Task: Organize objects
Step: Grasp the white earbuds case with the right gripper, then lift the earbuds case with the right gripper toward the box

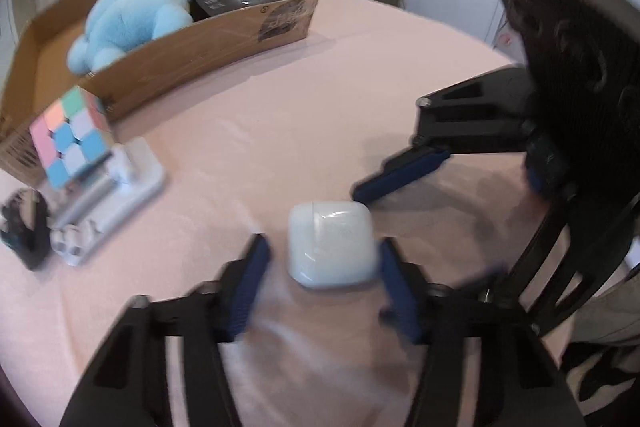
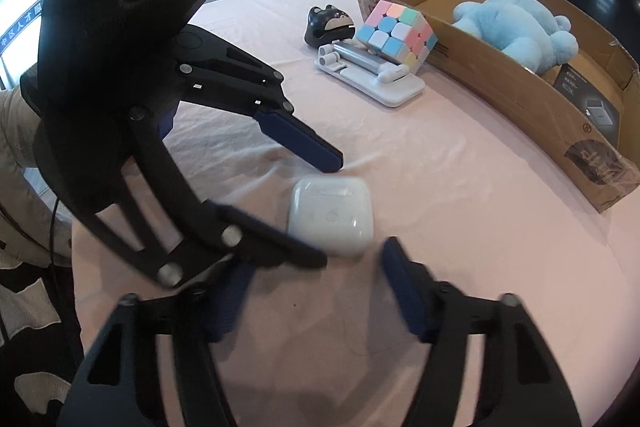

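Jaws: left gripper (image 1: pixel 324 259) straddles white earbud case (image 1: pixel 331 246), gap one side, no clamp; right gripper (image 2: pixel 316 263) parted beside it. Pink tablecloth (image 1: pixel 280 115). Cardboard box (image 1: pixel 192 55) holds blue plush (image 1: pixel 128 19). Pastel cube (image 1: pixel 72 139) on white stand (image 1: pixel 120 187).

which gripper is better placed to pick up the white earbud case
Left, probably. The left gripper has the white earbud case between its fingers, though a gap shows on one side. The right gripper sits short of the case, its fingers not around it.
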Action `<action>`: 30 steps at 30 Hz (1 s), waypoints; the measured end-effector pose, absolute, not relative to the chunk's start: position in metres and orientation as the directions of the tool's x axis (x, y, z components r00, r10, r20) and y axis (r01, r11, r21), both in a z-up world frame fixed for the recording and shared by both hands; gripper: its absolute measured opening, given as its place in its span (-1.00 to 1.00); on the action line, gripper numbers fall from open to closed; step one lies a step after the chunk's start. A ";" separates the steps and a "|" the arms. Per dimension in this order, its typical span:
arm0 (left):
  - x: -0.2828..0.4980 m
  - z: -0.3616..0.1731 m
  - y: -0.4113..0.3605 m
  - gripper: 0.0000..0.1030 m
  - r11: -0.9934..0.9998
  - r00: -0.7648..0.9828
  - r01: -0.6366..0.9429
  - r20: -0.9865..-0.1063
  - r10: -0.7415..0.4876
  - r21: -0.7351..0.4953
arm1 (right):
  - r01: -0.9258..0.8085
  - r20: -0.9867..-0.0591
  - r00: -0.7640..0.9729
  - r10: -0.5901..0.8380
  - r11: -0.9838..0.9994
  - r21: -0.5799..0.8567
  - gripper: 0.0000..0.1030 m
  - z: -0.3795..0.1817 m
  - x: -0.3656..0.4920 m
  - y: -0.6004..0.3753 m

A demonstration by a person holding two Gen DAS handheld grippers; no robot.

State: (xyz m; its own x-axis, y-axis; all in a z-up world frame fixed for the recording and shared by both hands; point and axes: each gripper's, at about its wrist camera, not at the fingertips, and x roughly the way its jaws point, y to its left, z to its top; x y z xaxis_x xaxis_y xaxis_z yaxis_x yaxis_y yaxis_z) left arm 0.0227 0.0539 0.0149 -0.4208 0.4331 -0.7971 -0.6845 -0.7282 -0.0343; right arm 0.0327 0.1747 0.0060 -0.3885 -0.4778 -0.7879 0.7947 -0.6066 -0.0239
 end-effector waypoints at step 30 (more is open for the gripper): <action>0.007 0.018 0.045 -0.21 -0.719 -0.283 -0.655 -0.806 0.520 -0.234 | 0.807 -0.776 -0.387 -0.497 -0.590 -0.025 -0.18 0.006 0.031 0.155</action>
State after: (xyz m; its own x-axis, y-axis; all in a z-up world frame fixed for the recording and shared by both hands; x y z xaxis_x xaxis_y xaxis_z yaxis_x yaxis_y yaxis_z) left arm 0.0068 0.0449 0.0185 -0.2828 0.5202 -0.8059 -0.6549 -0.7186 -0.2340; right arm 0.0315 0.1545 0.0055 -0.3874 -0.4973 -0.7763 0.8073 -0.5896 -0.0251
